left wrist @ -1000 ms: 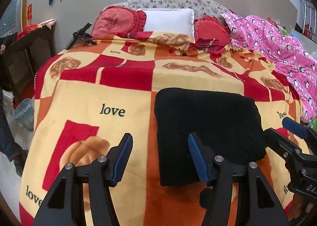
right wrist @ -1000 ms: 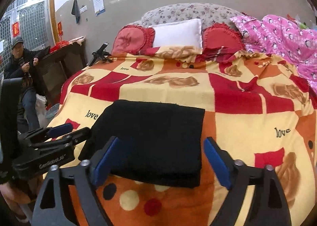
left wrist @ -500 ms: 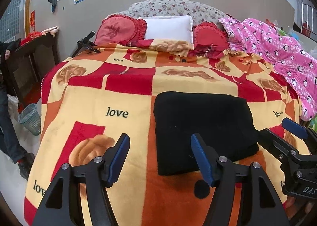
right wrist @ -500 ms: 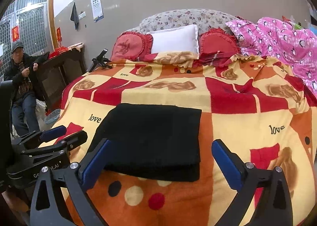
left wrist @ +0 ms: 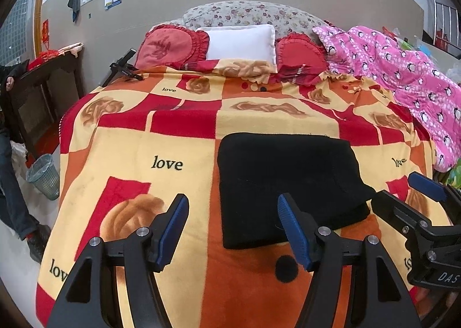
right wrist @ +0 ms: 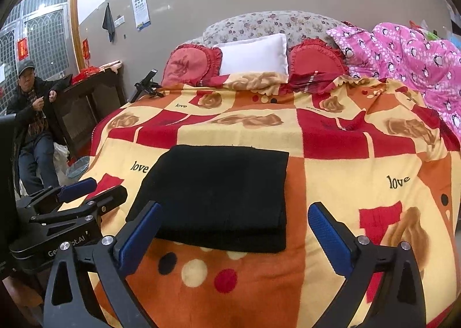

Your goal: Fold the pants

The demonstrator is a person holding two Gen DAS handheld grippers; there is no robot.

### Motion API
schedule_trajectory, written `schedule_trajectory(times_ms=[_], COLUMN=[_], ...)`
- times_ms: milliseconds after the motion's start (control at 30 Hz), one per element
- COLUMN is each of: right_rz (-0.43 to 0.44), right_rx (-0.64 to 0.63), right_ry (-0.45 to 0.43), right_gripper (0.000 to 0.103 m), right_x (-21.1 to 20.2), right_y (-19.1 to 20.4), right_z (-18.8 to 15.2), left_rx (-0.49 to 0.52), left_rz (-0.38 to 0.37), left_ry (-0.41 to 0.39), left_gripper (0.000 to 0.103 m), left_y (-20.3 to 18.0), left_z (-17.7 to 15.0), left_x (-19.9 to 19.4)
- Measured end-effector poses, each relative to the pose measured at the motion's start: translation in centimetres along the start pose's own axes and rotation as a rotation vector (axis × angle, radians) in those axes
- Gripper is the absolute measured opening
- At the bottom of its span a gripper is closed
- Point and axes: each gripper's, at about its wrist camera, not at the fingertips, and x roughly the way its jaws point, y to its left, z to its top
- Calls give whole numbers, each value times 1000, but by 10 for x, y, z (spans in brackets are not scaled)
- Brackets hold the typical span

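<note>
On the patterned blanket (left wrist: pixel 138 155), lay folded black pants (left wrist: pixel 288 184) (right wrist: pixel 219 195); hung over near edge, untouching: left gripper (left wrist: pixel 233 230) apart, empty; right gripper (right wrist: pixel 233 230) just widened, empty

Bare blanket (left wrist: pixel 138 155) lies open around the folded pants (left wrist: pixel 288 184); pillows (left wrist: pixel 239 43) crowd the far end.

Both wrist cameras look forward and downward along their tongs from the bed's foot toward the headboard (left wrist: pixel 247 12). Each sits close above the blanket (right wrist: pixel 345 184), and both views share the folded black pants (left wrist: pixel 288 181).
</note>
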Motion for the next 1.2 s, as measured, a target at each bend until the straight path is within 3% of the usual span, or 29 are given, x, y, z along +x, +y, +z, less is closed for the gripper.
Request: schedule_trajectory(times_ms=[1200], right_rz=[13], right_rx=[-6], right_ry=[16], right_gripper=[102], right_x=[4], right_y=[1], right_z=[-1], left_rx=[7], left_rz=[-12], left_ry=[19], left_gripper=[64], left_y=[1], left_z=[0], left_x=[7])
